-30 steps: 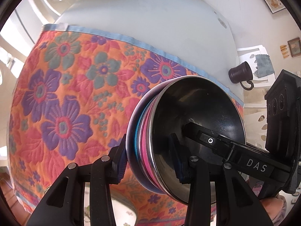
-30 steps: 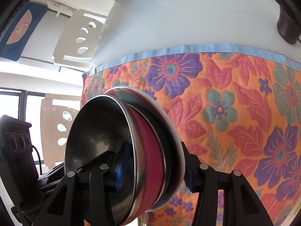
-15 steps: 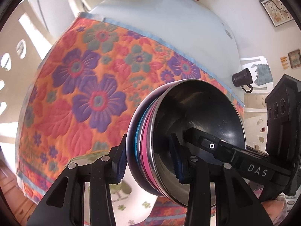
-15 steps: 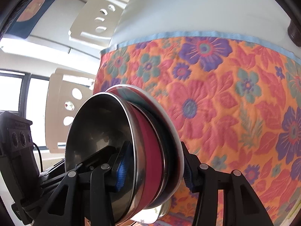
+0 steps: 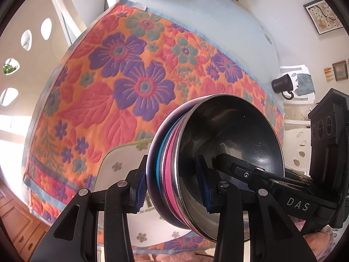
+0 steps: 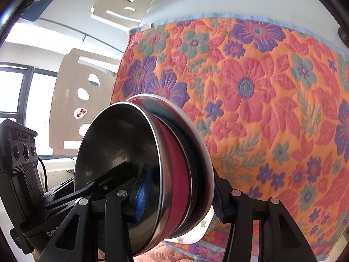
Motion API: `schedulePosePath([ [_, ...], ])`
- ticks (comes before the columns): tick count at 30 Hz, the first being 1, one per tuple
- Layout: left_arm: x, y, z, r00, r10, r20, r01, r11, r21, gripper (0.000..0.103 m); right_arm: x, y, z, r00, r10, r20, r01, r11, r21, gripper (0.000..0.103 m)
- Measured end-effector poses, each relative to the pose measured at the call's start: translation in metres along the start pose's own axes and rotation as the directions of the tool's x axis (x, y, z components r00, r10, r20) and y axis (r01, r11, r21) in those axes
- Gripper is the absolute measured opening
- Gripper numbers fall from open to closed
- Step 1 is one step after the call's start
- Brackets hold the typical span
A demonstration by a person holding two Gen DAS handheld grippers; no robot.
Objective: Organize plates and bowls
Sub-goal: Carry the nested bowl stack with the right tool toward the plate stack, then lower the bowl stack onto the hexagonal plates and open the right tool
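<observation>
Left tongs (image 5: 172,186) and right tongs (image 6: 178,198) both pinch the nested bowl stack (image 5: 218,152) above the floral cloth (image 5: 113,91)

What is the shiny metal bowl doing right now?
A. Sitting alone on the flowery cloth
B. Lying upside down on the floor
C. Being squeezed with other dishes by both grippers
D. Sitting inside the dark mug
C: the metal bowl is stacked with other dishes, and the left gripper and right gripper both clamp the stack above the flowery cloth.

white floral plate (image 5: 122,166): mostly hidden behind bowl stack (image 5: 172,168) | dark mug (image 6: 343,36): cut off by frame edge
</observation>
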State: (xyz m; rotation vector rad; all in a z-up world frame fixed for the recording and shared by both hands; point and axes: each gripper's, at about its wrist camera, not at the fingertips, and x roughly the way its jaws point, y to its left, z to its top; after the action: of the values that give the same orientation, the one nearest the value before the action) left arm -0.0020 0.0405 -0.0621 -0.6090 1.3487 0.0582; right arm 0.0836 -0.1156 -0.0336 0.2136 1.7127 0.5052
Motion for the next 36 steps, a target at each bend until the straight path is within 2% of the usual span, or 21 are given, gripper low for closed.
schedulePosePath([
  [11, 0.005, 0.023, -0.022, 0.999, -0.007, -0.05, 0.01, 0.999, 0.049, 0.036, 0.02, 0.012, -0.031, 0.999, -0.02, -0.027, 0.021, 0.999, 0.034, 0.049],
  [22, 0.016, 0.038, -0.035, 0.994, 0.006, -0.107, 0.007, 0.993, 0.117, 0.036, 0.041, 0.01, -0.059, 1.0, -0.017, -0.026, 0.02, 0.99, 0.142, 0.049],
  [32, 0.021, 0.045, -0.04, 0.994, 0.013, -0.105, 0.0, 0.992, 0.128, 0.036, 0.052, 0.009, -0.067, 0.999, -0.022, -0.037, 0.028, 0.984, 0.176, 0.048],
  [36, 0.023, 0.048, -0.043, 0.996, 0.015, -0.088, -0.007, 0.995, 0.096, 0.039, 0.055, 0.008, -0.065, 0.999, -0.015, -0.049, 0.023, 0.987, 0.161, 0.048],
])
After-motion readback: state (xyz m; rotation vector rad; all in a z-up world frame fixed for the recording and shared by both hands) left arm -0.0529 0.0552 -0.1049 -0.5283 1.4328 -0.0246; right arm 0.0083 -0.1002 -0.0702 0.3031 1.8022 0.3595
